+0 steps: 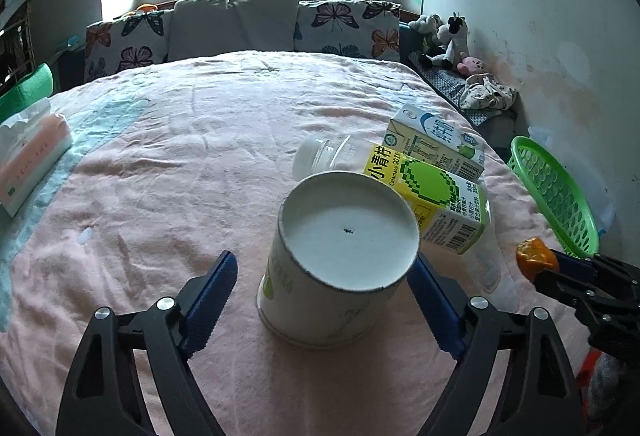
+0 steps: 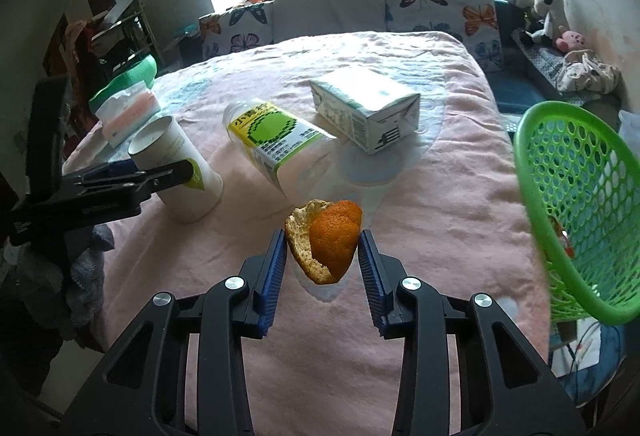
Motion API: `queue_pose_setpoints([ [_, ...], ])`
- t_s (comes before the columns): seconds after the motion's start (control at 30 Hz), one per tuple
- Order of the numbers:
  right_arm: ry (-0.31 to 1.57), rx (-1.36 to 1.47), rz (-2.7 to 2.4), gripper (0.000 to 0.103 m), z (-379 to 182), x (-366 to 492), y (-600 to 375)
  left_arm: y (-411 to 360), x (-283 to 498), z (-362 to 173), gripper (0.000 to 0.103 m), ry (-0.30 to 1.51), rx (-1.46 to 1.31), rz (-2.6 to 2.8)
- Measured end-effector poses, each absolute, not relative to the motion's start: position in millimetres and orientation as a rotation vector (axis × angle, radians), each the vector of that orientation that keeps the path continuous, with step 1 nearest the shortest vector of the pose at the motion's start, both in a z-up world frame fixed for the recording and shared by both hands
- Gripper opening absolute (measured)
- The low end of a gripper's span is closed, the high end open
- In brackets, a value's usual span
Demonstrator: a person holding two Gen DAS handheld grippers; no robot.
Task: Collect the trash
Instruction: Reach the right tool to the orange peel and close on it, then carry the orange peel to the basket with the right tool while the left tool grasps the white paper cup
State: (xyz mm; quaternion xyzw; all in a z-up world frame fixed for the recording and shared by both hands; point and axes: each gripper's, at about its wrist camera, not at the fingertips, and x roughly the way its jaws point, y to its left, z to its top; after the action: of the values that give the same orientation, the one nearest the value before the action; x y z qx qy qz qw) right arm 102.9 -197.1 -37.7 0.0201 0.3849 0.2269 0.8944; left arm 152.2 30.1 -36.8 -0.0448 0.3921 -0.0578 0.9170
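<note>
Left hand-held gripper (image 1: 322,276) spread wide around paper cup (image 1: 336,260) on bed (image 1: 180,139), contact unclear. Right hand-held gripper (image 2: 323,256) clamps orange peel (image 2: 326,242); right view alone shows whole peel, basket (image 2: 576,203) cropped at bed's right edge.

The cup (image 1: 340,256) hides part of the bottle (image 1: 420,191); the basket (image 2: 580,203) is cut off, its contents perhaps wrappers.

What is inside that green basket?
Through the mesh of the green basket, one small reddish scrap shows near the bottom. What it is stays unclear; the basket wall hides the rest.
</note>
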Motion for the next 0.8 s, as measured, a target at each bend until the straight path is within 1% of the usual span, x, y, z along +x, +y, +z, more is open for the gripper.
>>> queue_pose_setpoints([
  [0.03, 0.796, 0.043, 0.468, 0.038, -37.1, 102.2, -198.5, 29.9, 153.0, -37.7, 0.074, 0.810, -0.097, -0.120],
  [0.1, 0.793, 0.051, 0.462, 0.038, -35.2, 101.0, -203.8, 28.8, 153.4, -39.1, 0.072, 0.813, -0.103, -0.121],
  [0.2, 0.789, 0.058, 0.453, 0.038, -33.5, 99.5, -210.1, 28.4, 152.8, -39.4, 0.064, 0.810, -0.106, -0.125],
  [0.43, 0.778, 0.081, 0.431, 0.038, -28.7, 98.2, -224.0, 25.4, 147.7, -33.8, 0.062, 0.800, -0.098, -0.120],
  [0.8, 0.766, 0.113, 0.358, 0.038, -25.4, 103.8, -264.5, 6.5, 129.7, 3.0, 0.062, 0.741, -0.103, -0.193],
])
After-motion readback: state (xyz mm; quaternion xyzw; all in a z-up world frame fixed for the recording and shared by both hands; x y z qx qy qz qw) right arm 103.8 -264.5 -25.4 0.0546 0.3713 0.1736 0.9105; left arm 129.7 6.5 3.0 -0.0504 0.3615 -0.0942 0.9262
